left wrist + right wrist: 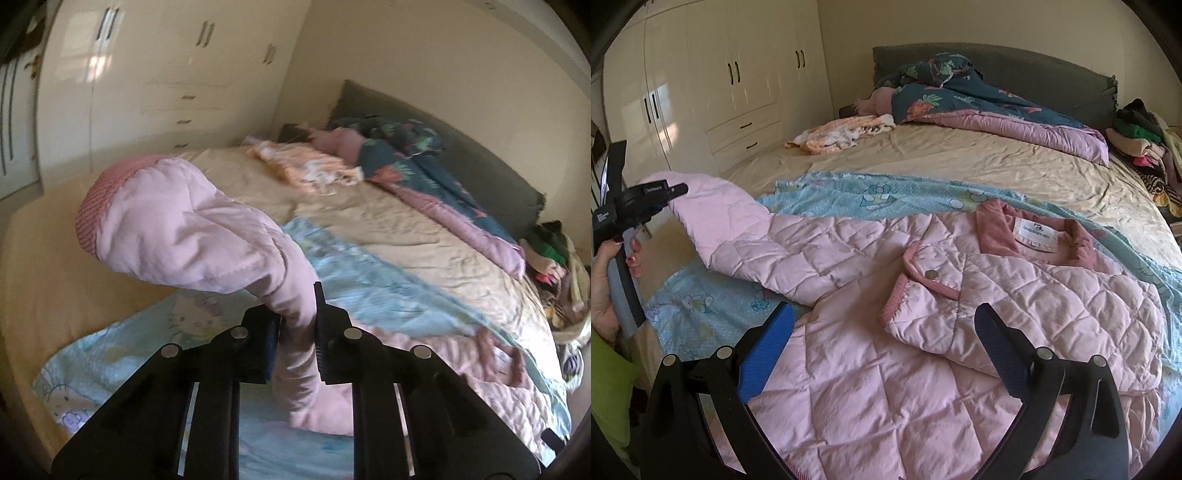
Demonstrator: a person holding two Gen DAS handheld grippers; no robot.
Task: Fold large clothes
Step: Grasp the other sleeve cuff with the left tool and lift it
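Right gripper (882, 332) hangs wide open just above the pink quilted jacket (923, 332), which lies spread on the blue sheet (849, 195) near the bed's (1015, 166) front edge. Left gripper (297, 325) is clamped on the jacket's sleeve (177, 229), lifted off the bed's left edge.

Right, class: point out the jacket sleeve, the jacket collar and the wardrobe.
sleeve (177, 236): left wrist view, on the quilted part near the cuff.
collar (995, 229): right wrist view, on its left flap.
wardrobe (701, 74): right wrist view, on a door panel.
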